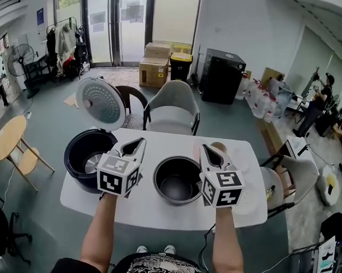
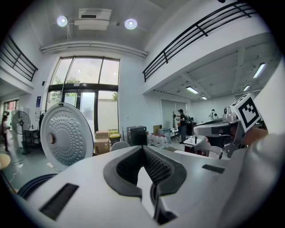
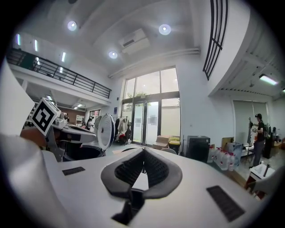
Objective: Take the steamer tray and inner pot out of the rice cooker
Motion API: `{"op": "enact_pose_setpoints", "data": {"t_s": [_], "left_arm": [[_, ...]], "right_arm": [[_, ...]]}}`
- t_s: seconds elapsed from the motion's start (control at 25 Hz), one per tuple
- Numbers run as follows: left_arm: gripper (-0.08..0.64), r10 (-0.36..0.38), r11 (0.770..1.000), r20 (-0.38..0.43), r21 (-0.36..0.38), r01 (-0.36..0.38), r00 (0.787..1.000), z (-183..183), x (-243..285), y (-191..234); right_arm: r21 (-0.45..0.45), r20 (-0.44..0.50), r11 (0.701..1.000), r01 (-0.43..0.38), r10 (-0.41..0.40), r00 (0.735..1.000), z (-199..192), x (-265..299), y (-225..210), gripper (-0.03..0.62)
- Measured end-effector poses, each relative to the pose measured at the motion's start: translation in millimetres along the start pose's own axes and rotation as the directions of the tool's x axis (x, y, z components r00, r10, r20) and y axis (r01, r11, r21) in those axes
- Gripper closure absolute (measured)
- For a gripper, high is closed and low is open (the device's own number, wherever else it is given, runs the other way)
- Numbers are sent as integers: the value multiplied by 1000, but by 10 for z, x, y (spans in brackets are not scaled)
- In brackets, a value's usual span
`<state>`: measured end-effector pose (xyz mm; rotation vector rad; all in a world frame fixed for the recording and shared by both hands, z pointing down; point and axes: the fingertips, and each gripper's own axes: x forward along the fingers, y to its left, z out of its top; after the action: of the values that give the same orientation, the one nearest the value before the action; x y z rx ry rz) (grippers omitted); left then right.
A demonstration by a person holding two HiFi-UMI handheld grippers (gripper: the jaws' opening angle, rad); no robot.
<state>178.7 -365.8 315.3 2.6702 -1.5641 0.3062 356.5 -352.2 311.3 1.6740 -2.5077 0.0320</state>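
The black rice cooker (image 1: 83,152) stands at the table's left end, its round lid (image 1: 100,102) tipped up and open. The dark inner pot (image 1: 178,180) sits on the white table (image 1: 157,214) at the middle, out of the cooker, with nothing in it. My left gripper (image 1: 140,142) hovers above the table between cooker and pot, shut and empty. My right gripper (image 1: 207,147) hangs just right of the pot, also shut and empty. In the left gripper view the shut left gripper (image 2: 142,149) points level past the lid (image 2: 67,136). I cannot make out the steamer tray for certain.
A grey chair (image 1: 172,108) stands behind the table and another (image 1: 295,174) at its right end. A small round wooden table (image 1: 8,137) is at far left. Cardboard boxes (image 1: 154,65) and a black cabinet (image 1: 222,76) stand by the far wall. People work at far right.
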Motion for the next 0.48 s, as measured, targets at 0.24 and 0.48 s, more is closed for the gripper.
{"op": "enact_pose_setpoints", "data": {"t_s": [0.24, 0.48], "left_arm": [[546, 6, 1000, -7, 9, -6, 1000, -73, -10, 82], [546, -3, 1000, -13, 2, 3, 1000, -108, -40, 107]], "right_arm": [[-7, -1, 1000, 25, -25, 1000, -44, -8, 2, 580], [-7, 1, 1000, 26, -26, 1000, -42, -35, 86, 580]]}}
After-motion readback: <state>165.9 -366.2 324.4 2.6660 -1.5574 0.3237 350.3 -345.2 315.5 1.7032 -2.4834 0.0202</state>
